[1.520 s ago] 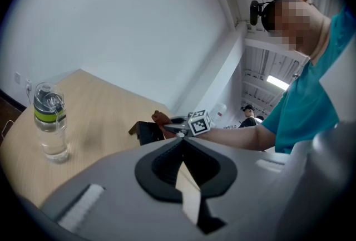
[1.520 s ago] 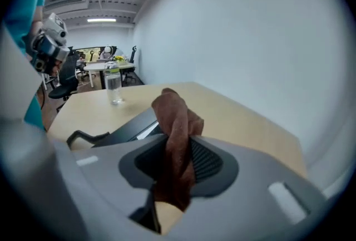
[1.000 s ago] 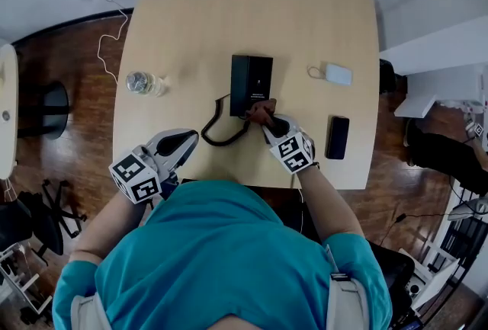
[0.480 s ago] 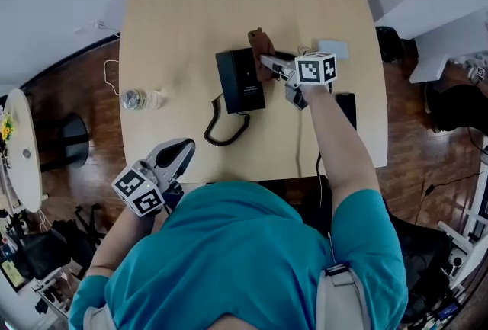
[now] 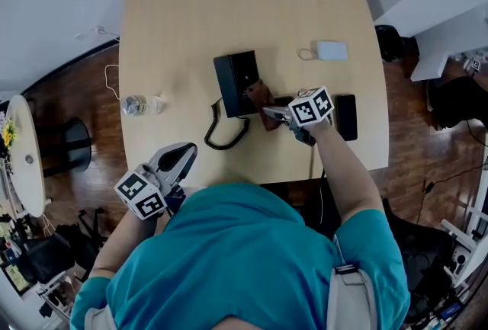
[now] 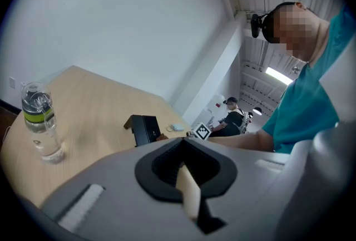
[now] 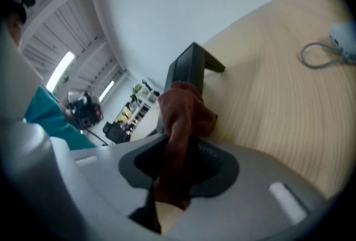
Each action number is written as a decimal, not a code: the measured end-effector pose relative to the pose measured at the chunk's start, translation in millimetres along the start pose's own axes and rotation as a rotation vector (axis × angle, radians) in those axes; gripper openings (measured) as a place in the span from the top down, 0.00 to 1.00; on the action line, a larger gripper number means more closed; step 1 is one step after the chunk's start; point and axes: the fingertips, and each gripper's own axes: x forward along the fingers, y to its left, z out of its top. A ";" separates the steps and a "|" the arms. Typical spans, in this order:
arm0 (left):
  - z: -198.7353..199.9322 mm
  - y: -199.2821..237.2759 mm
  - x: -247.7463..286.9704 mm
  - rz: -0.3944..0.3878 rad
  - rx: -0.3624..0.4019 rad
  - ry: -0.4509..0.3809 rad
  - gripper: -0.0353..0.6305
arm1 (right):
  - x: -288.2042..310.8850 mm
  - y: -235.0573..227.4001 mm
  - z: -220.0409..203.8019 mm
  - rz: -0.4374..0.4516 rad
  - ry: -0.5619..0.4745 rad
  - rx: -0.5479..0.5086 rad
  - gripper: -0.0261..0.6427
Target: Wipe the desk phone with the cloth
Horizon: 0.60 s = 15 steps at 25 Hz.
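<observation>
Since half a second ago the right tongs (image 5: 273,112) have drawn back toward the person, from the far right edge of the black desk phone (image 5: 233,82) to its near right corner, and the rust-brown cloth (image 5: 258,93) has come along with them. These tongs are pinching the cloth, which bunches out ahead of their tips and rests against the phone's right side. The phone stands on the pale wooden table (image 5: 229,1), directly ahead of the right tongs. Its black coiled cord (image 5: 226,135) curls on the table between the two tongs.

The left tongs (image 5: 185,151) are held at the near table edge, well apart from the phone. Their jaws are pressed together with nothing between them.

A clear plastic water bottle (image 5: 142,103) lies beyond the left tongs and to their left. A flat black smartphone (image 5: 347,116) lies just to the right of the right tongs' marker cube. A small white device with a looped cord (image 5: 331,51) sits farther out beyond the right tongs.
</observation>
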 end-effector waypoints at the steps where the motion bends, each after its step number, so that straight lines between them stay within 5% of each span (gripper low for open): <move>1: 0.0 0.1 1.3 -0.003 0.000 0.003 0.94 | 1.4 4.9 -14.7 -0.030 0.060 -0.050 0.79; 4: 0.4 1.2 4.3 -0.005 0.000 0.014 0.94 | 1.0 12.1 -32.2 -0.107 0.185 -0.221 0.79; 10: 3.6 7.1 2.6 0.021 -0.003 0.027 0.94 | -32.0 -50.9 72.8 -0.355 0.002 -0.316 0.79; 15: 1.7 11.2 1.0 0.044 -0.011 0.038 0.94 | -9.9 -72.0 116.9 -0.394 0.072 -0.423 0.79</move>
